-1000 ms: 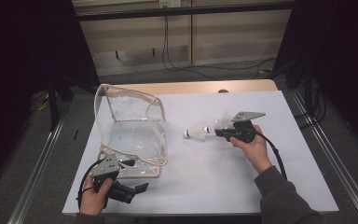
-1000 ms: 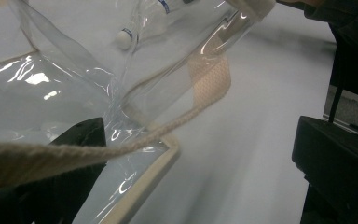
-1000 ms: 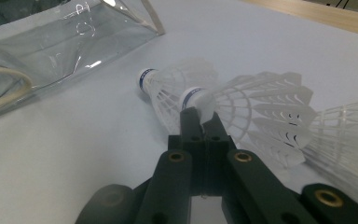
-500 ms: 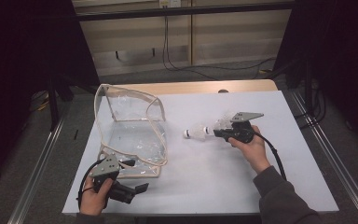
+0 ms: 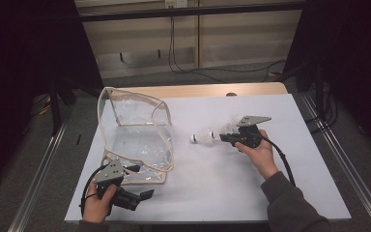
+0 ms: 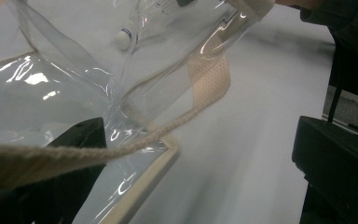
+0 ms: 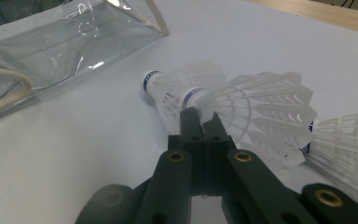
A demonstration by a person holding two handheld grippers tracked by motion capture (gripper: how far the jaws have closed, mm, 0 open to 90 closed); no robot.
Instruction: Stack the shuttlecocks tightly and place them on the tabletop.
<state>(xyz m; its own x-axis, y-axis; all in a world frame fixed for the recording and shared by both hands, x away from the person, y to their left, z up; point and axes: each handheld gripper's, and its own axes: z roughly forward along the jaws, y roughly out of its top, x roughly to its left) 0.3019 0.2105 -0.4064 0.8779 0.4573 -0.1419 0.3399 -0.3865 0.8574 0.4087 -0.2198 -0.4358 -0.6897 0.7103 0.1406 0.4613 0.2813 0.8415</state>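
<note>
A clear plastic bag (image 5: 135,135) with cream trim and a cord handle stands open at the table's left. Its near corner (image 6: 158,154) lies between the wide-apart jaws of my left gripper (image 5: 142,181), which is open; one jaw shows dark through the plastic. Right of the bag, white shuttlecocks (image 5: 204,137) lie on their sides, corks toward the bag. My right gripper (image 7: 201,114) has its jaws pressed together on the skirt rim of the nearest shuttlecock (image 7: 168,93). A second shuttlecock (image 7: 265,107) is tucked behind it and a third (image 7: 349,135) lies at the right.
The white table top (image 5: 222,183) has free room in front and to the right. A wooden strip (image 5: 198,90) runs along its far edge. Metal rails (image 5: 43,159) flank the table. Each gripper trails a black cable (image 5: 280,159).
</note>
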